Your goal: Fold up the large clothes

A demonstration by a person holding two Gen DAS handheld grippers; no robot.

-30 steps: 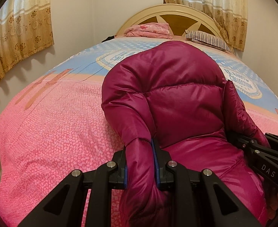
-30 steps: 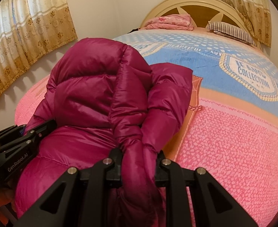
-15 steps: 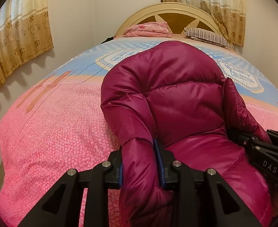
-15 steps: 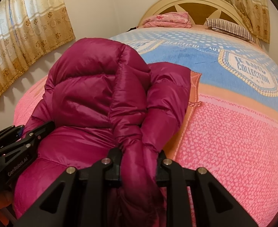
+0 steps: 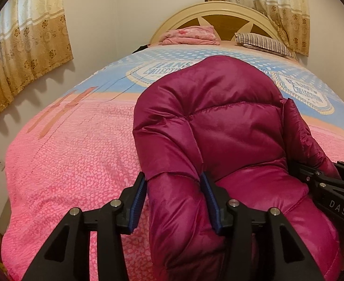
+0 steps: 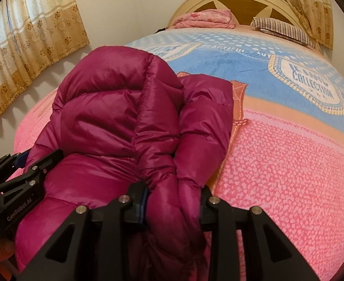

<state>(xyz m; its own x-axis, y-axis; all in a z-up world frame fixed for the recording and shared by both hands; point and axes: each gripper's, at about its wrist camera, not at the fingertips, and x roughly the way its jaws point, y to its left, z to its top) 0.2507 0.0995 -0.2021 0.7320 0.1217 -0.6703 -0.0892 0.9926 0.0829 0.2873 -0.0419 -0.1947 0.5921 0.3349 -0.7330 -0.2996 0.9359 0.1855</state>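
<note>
While opening, left gripper [image 5: 174, 201] straddles jacket [image 5: 218, 121]

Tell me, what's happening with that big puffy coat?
A person is folding a shiny magenta puffer jacket on a bed with a pink and blue blanket. The left tongs and the right tongs each have a bunched sleeve between their jaws, and both are opening to let go.

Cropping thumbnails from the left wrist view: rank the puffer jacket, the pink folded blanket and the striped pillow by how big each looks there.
1. puffer jacket, by far the largest.
2-3. pink folded blanket and striped pillow look alike, both far off at the headboard; unranked.
</note>
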